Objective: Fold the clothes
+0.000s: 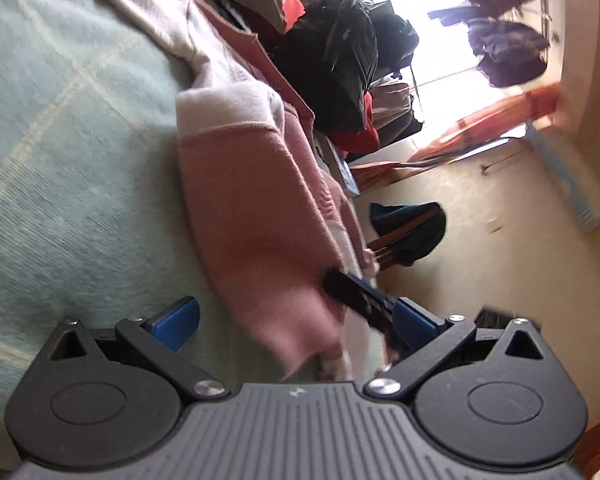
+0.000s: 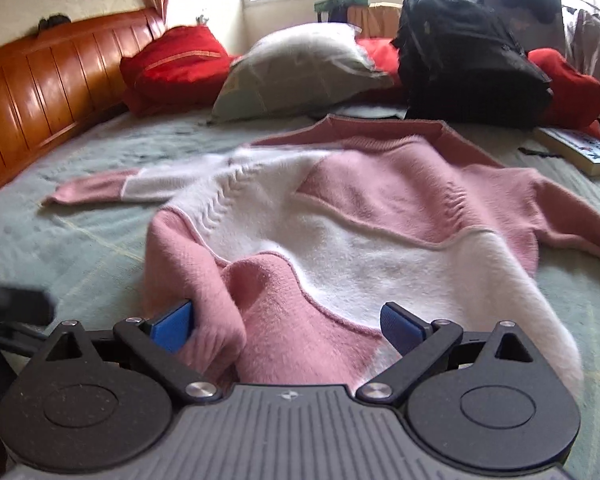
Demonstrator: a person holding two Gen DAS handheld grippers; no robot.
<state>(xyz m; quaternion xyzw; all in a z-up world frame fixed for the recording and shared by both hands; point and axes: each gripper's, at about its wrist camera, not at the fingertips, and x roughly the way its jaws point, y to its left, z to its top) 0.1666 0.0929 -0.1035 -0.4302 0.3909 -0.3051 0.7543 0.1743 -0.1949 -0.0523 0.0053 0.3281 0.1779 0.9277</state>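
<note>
The left gripper stood with its jaws spread wide, and nothing was clamped between the blue pads. In the left wrist view the hem end of the pink-and-white sweater lay between the open fingers, resting on the pale green bed sheet. The garment's long axis ran from the gripper away toward the top of the picture, where its far end was cut off by the frame edge. A second black-and-blue gripper finger touched the sweater's right edge; the rest of that tool was hidden behind the left gripper's own linkage. The view was tilted and blurred, so the dark bags and the hanging clothes by the bright window were hard to make out.

The right gripper was likewise spread wide, holding nothing. In the right wrist view the sweater lay front-up on the sheet, hem toward the gripper and neckline pointing away toward the pillow. Its body axis ran near to far. One sleeve stretched flat to the left; the other sleeve ran off the right edge and its cuff was cut off. The hem was rumpled into a raised fold between the fingers, and its lowest edge was hidden behind the gripper body. A book lay near the right shoulder, partly cut off. A black bag and red cushions stood beyond, against the wooden headboard.
</note>
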